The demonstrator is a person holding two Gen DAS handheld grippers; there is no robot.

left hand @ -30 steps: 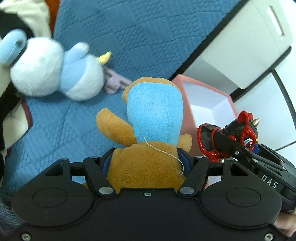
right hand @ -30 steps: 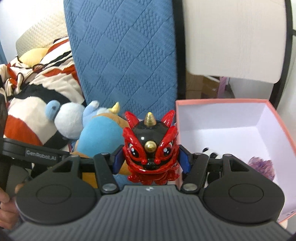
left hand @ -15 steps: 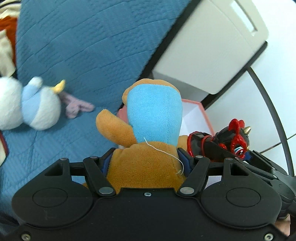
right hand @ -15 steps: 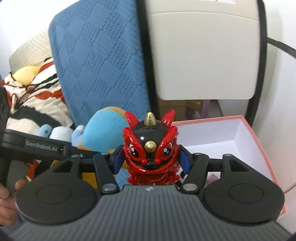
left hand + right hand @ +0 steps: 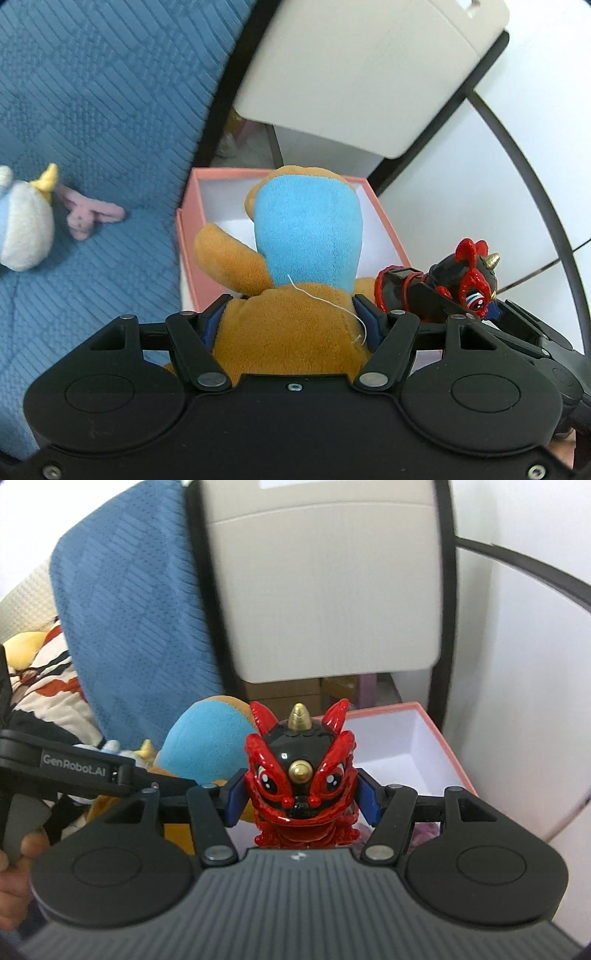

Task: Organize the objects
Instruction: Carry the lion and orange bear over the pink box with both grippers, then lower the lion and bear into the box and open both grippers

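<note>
- left claw (image 5: pixel 291 321) clamped on brown-and-blue plush toy (image 5: pixel 295 280), held over pink box (image 5: pixel 388 225)
- right claw (image 5: pixel 301 797) clamped on red lion figurine (image 5: pixel 301 775), just beside the plush, above box's near edge

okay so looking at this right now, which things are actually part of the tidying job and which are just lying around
Part of the job:
- left gripper, shut on the brown and blue plush toy
- right gripper, shut on the red lion figurine
- pink box, open

Lying about:
- white and blue plush and small pink toy on the blue quilt
- striped fabric
</note>
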